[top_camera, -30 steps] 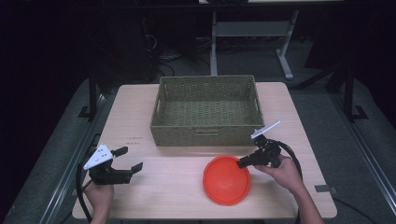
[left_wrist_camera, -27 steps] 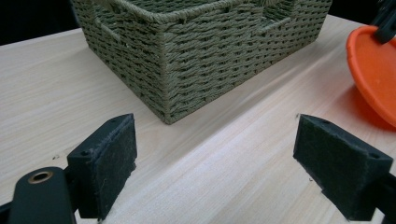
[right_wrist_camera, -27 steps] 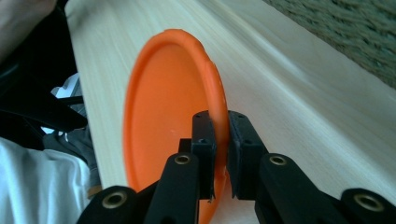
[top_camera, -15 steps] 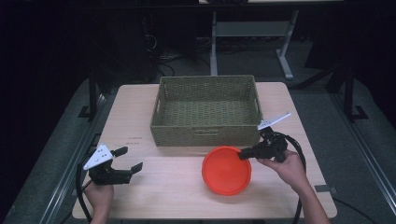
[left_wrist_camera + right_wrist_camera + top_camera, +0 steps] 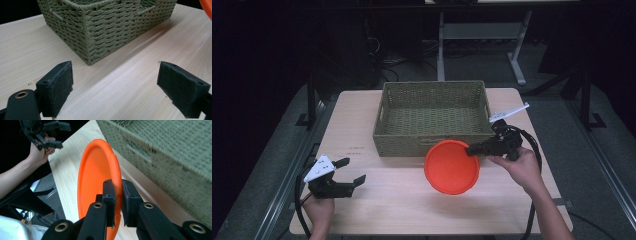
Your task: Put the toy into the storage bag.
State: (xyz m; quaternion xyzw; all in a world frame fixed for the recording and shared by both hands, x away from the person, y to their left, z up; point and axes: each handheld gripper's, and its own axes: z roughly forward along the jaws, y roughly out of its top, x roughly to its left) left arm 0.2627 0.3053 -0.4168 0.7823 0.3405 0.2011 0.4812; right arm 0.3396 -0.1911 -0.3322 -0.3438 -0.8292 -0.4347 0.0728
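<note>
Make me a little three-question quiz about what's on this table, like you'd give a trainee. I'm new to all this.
1. True or false: the left gripper is clamped on the woven basket.
2. What does the right gripper hold?
A. the basket's handle
B. the rim of the orange plate
C. a cable
3. Fill in the gap: inside, the basket looks ____.

Key
1. False. Its jaws stand wide apart over bare table, well short of the basket.
2. B. The two jaws pinch the plate's rim, and the plate is tilted up in front of the basket.
3. Empty, going by the high view.
</note>
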